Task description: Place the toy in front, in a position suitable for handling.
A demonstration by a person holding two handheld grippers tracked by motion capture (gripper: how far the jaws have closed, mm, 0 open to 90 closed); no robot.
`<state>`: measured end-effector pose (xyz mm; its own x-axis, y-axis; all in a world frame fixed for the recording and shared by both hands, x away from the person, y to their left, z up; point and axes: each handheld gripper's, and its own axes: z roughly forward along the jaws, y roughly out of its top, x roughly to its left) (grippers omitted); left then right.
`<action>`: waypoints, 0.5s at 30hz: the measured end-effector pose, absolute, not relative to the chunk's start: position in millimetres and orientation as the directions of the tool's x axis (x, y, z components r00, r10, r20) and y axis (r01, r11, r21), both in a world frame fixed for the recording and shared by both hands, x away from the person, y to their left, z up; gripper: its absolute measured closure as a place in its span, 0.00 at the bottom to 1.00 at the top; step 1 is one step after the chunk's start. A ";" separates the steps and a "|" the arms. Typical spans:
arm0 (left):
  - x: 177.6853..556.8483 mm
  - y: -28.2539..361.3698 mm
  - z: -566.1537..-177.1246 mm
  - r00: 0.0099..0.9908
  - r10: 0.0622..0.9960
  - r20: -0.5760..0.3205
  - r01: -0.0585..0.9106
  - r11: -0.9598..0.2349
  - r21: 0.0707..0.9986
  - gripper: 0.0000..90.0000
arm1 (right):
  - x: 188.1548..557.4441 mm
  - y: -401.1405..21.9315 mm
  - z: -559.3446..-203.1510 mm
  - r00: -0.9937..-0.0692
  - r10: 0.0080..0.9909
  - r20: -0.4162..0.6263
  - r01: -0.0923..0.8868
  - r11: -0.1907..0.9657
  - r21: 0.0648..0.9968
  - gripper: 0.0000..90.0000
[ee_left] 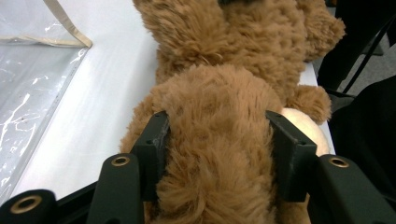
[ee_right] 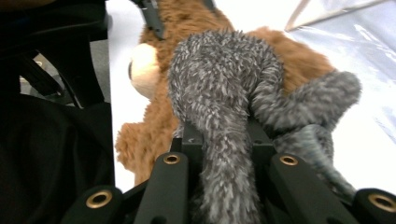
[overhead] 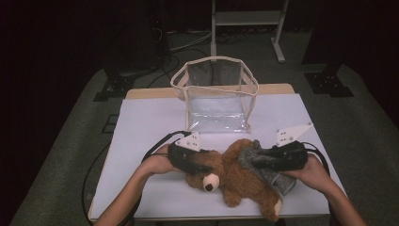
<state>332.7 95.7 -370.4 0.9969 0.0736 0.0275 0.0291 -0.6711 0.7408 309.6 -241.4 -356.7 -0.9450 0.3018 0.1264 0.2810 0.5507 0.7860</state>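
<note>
A brown teddy bear [overhead: 235, 176] lies on the white table [overhead: 150, 122] near its front edge. My left gripper [overhead: 200, 165] comes in from the left at the bear's head. In the left gripper view its jaws [ee_left: 217, 135] press into the brown fur [ee_left: 219, 93] from both sides. A grey plush toy [overhead: 277, 179] lies across the bear's right side. My right gripper [overhead: 256, 160] is shut on it. In the right gripper view a limb of the grey plush [ee_right: 219, 93] is pinched between the jaws [ee_right: 226, 135], with the bear [ee_right: 154, 60] behind.
A clear plastic bag [overhead: 216, 94] with cream trim stands open at the back middle of the table. Bare white table lies to the left of the bag and in front of it. A metal stand [overhead: 247, 19] is on the floor beyond the table.
</note>
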 end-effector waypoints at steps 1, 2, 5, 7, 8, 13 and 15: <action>330.6 96.2 -371.0 0.997 0.075 0.032 0.027 -0.671 0.741 0.53 | 310.7 -244.8 -354.5 -0.943 0.308 0.123 0.283 0.554 0.783 0.83; 330.6 96.2 -371.0 0.997 0.075 0.032 0.027 -0.671 0.741 0.53 | 312.6 -249.0 -352.4 -0.941 0.317 0.121 0.287 0.553 0.782 0.83; 327.5 98.1 -372.8 0.996 0.076 0.038 0.022 -0.662 0.749 0.53 | 316.6 -254.6 -349.3 -0.934 0.338 0.119 0.299 0.553 0.778 0.83; 325.2 99.1 -374.1 0.996 0.076 0.038 0.021 -0.655 0.755 0.53 | 319.5 -256.0 -347.7 -0.932 0.343 0.113 0.298 0.556 0.776 0.83; 324.4 99.7 -374.3 0.996 0.073 0.041 0.017 -0.655 0.755 0.53 | 320.9 -256.6 -346.4 -0.931 0.349 0.111 0.301 0.559 0.773 0.83; 318.2 104.5 -375.7 0.997 0.065 0.046 0.006 -0.645 0.764 0.53 | 331.0 -264.1 -341.1 -0.920 0.373 0.117 0.319 0.543 0.777 0.83; 316.2 104.9 -375.7 0.997 0.054 0.054 -0.006 -0.645 0.764 0.53 | 332.8 -264.6 -341.2 -0.919 0.373 0.123 0.324 0.541 0.776 0.83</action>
<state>316.2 104.9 -375.7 0.9971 0.0541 0.0540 -0.0063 -0.6453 0.7639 332.8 -264.6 -341.2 -0.9195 0.3733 0.1233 0.3237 0.5408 0.7764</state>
